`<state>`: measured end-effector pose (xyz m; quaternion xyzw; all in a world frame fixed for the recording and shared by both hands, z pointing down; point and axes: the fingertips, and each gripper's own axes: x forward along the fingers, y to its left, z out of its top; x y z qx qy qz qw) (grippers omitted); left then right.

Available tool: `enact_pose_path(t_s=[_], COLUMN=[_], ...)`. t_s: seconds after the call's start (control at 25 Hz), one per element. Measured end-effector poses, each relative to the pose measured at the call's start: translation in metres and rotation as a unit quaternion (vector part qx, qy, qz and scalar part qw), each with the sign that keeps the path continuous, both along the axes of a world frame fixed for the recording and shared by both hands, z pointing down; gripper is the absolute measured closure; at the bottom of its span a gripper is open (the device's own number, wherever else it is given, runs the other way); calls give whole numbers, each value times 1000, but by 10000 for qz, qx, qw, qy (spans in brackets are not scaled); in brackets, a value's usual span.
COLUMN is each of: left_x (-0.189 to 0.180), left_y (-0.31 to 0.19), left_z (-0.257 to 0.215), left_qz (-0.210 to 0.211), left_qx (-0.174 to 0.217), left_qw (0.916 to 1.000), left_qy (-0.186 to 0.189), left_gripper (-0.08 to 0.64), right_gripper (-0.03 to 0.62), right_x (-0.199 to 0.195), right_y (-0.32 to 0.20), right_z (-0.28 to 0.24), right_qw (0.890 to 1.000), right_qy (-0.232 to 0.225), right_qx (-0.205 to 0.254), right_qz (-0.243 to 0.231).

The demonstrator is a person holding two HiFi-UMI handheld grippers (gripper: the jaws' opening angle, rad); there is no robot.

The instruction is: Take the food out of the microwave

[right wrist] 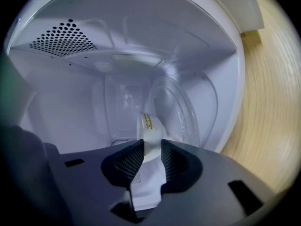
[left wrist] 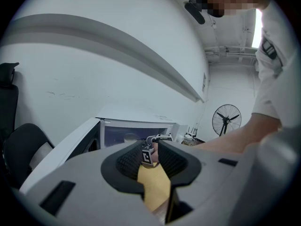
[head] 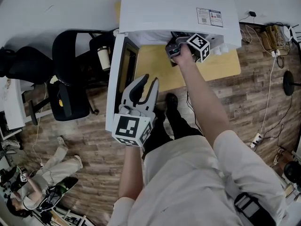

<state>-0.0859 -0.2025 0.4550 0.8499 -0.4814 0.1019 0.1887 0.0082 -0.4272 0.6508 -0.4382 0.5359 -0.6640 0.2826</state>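
Right gripper view: item one, a white food container (right wrist: 149, 131), thin-walled and seen edge-on, stands inside the cavity of the microwave (head: 178, 8) just beside the glass turntable (right wrist: 183, 112). The right claw (right wrist: 151, 161) is closed down to a narrow gap, with both pads pressed against the container's sides. A grid of vent holes (right wrist: 61, 39) shows on one cavity wall. Handling, as a judgement: the container looks light and somewhat flexible, probably plastic or coated paper, with a smooth and possibly slippery skin. A hard squeeze could buckle it, so a moderate grip low on the wall, below the rim, seems safest, with the container kept level while it clears the opening. Writing: a yellow label (right wrist: 147, 120) near the container's rim carries dark print too small to read. Head view: the white microwave sits on a pale wooden tabletop (head: 221, 65) with its door (head: 115, 74) swung fully open to the left. A rating sticker (head: 209, 17) on the top panel is illegible. The left claw (head: 145, 86) is held back in front of the door. Its jaws are a little apart and hold nothing. Each gripper bears a marker cube (head: 200, 45) with black-and-white squares and no readable text. Left gripper view: a pedestal fan (left wrist: 226, 119) stands well apart in the background.
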Motion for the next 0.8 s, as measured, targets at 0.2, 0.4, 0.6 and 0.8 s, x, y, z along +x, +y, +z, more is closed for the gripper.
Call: enact_pose_path(t_s=[0.2,0.4,0.6,0.8], left_x=[2,6,10,15], left_y=[2,3,2,2], left_z=[0,-1,-3,-4], left_qz=[-7,-6,-14,-22], left_qx=[2,2,14,26], left_qw=[10000,10000,10000,10000], left_qy=[-9,-18,-43,-44], left_gripper=[460,460,460,460], right_gripper=[502,506,509,512], right_x=[2,4,9,13], right_y=[4,9,15,22], right_z=[0,-1,0,-3], right_qw=[9999,9997,9995,9987], right_qy=[87,189,184,291], right_qx=[-25,-30,-65,-10], right_qz=[-78,-181,-266,-407])
